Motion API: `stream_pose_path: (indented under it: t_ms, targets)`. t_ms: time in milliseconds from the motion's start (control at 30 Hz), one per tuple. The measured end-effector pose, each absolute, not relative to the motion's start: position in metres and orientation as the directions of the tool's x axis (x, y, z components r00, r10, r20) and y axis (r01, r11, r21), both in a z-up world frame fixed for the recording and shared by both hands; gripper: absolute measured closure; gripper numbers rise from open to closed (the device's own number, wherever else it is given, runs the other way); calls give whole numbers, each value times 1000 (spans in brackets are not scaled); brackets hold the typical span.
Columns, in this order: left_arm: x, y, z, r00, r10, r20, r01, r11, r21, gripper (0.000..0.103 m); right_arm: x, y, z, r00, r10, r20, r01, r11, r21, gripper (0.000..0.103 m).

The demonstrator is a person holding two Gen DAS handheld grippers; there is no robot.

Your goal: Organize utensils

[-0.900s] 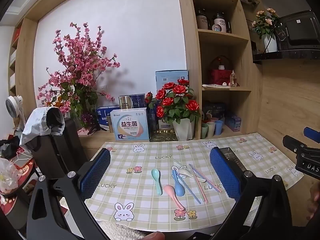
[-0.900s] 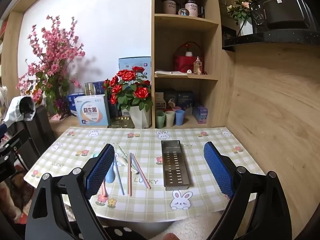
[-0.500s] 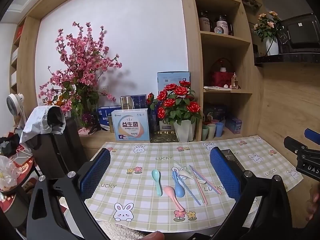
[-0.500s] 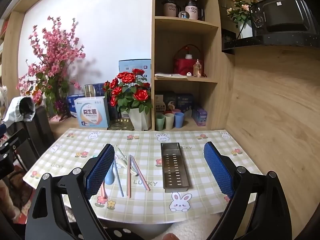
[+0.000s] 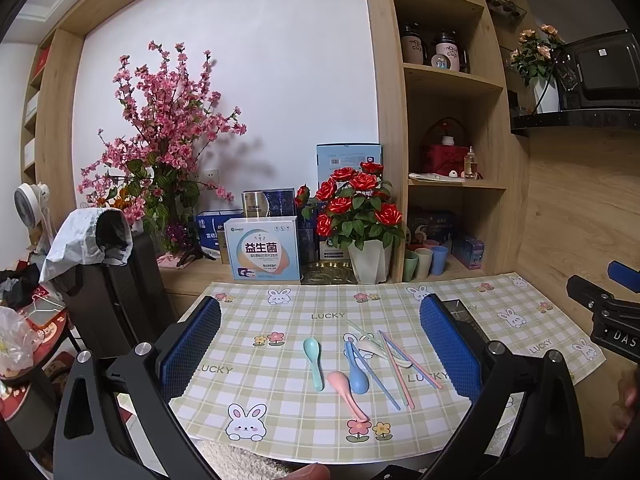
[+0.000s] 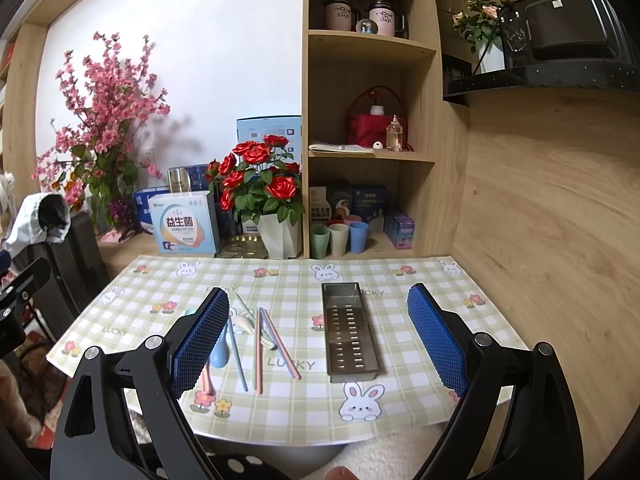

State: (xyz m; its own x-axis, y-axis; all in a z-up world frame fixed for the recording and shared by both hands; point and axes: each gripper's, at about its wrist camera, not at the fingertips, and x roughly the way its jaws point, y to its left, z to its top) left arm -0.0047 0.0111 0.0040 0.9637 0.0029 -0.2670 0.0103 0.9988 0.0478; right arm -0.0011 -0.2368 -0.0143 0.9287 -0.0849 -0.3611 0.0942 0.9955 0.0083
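Two claws are hovering wide open and empty above the near table edge: I am holding my left gripper (image 5: 320,354) over the utensils and my right gripper (image 6: 316,340) toward the steel tray (image 6: 349,332). Just beyond, a teal spoon (image 5: 313,362), pink spoon (image 5: 346,394), blue spoon (image 5: 357,372) and crossed chopsticks (image 5: 394,368) are lying loose on the checked cloth (image 5: 280,420). I am judging the teal spoon, lying apart, the easiest first pinch. Only my right camera is showing the whole tray, empty; my left finger is hiding most of it.
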Motion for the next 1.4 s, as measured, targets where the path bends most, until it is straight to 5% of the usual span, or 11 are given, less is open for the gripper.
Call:
stream_pose_path:
  t_ms: [1400]
  targets:
    - [-4, 9, -2, 962, 1, -273, 9, 999, 38, 5, 1, -243, -14, 928, -84, -362, 96, 995, 15, 15]
